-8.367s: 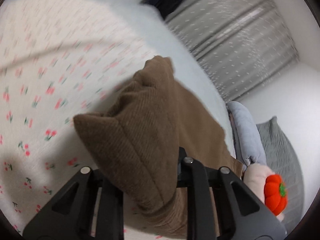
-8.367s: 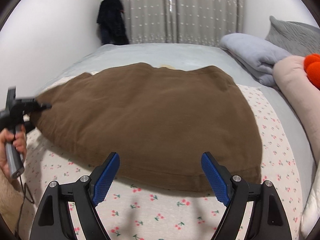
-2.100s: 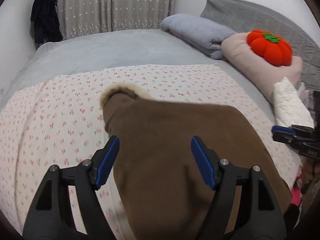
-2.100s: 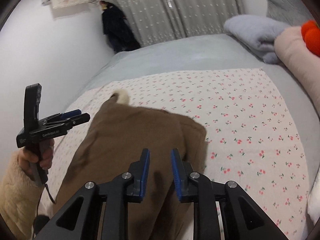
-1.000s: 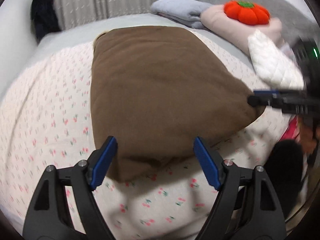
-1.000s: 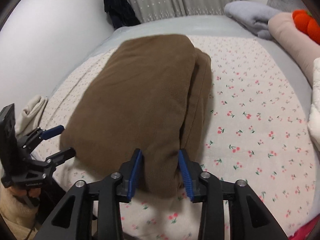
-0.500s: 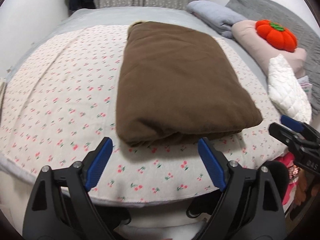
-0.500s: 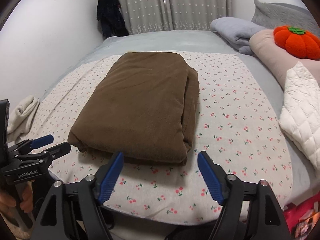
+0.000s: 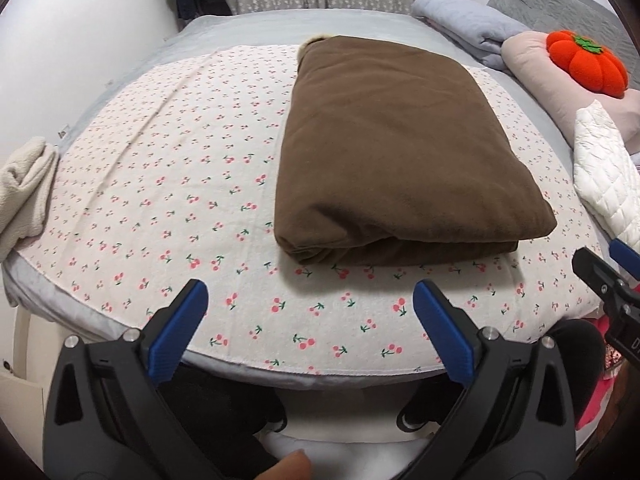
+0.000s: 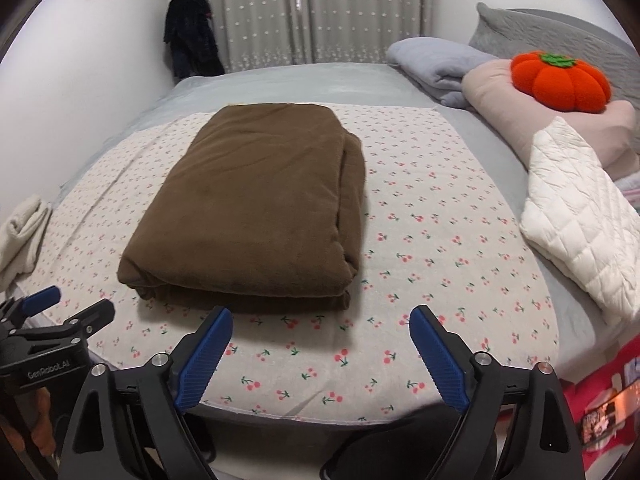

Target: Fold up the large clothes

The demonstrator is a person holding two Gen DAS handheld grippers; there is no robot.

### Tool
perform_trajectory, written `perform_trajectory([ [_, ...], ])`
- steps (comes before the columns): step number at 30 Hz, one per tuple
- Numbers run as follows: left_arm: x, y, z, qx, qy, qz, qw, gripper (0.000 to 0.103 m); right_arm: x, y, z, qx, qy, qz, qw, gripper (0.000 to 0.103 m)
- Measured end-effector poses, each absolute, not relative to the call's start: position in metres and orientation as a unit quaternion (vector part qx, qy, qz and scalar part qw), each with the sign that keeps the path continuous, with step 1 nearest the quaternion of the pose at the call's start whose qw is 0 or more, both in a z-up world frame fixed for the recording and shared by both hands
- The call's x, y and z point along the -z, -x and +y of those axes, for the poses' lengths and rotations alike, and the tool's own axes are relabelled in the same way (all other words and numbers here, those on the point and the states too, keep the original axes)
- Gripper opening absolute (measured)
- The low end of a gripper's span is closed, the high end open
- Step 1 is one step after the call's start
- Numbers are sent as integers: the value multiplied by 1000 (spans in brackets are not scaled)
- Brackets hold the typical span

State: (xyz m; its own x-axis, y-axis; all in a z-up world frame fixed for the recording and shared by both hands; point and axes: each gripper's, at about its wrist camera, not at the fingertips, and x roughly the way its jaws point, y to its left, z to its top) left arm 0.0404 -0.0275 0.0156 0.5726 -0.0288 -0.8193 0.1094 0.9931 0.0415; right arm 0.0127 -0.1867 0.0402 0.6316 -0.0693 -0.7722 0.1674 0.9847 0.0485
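1. Left gripper (image 9: 310, 320) and right gripper (image 10: 320, 344): both sets of jaws are opening wide, with nothing between them. Each hangs above the near edge of the cherry sheet (image 9: 168, 184), pointing down and forward.
2. Locate the work. The brown garment (image 9: 392, 140) lies ahead of both grippers, well clear of the blue pads (image 9: 178, 328). It rests flat on the sheet as a thick, folded rectangle, its layered edge facing the grippers. Seen from the right gripper, a second lobe of fabric bulges along the garment's right side (image 10: 354, 184).
3. Judge progress. The fold looks finished or nearly so; the step in hand appears to be release and withdrawal.
4. Withdraw cleanly. Keep the jaws apart until the pads are clear of the near edge, so no layer is dragged open.
5. Inspect before moving on. If the right-side lobe is to be squared, approach from that side, pinch all layers together and pull gently outward.
6. Avoid side pieces. The white quilted item (image 10: 576, 216) lies right of the right gripper; a cream cloth (image 9: 24, 184) lies left of the left gripper. Leave both alone.
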Motion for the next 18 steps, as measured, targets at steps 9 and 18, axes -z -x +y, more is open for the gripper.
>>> perform_trajectory([
  [9, -14, -35, -34, 33, -35, 461, 886, 102, -33, -10, -180, 83, -57, 437, 894, 100],
  [18, -7, -35, -45, 39, -38, 471, 881, 102, -22, -15, -185, 95, -67, 455, 883, 100],
])
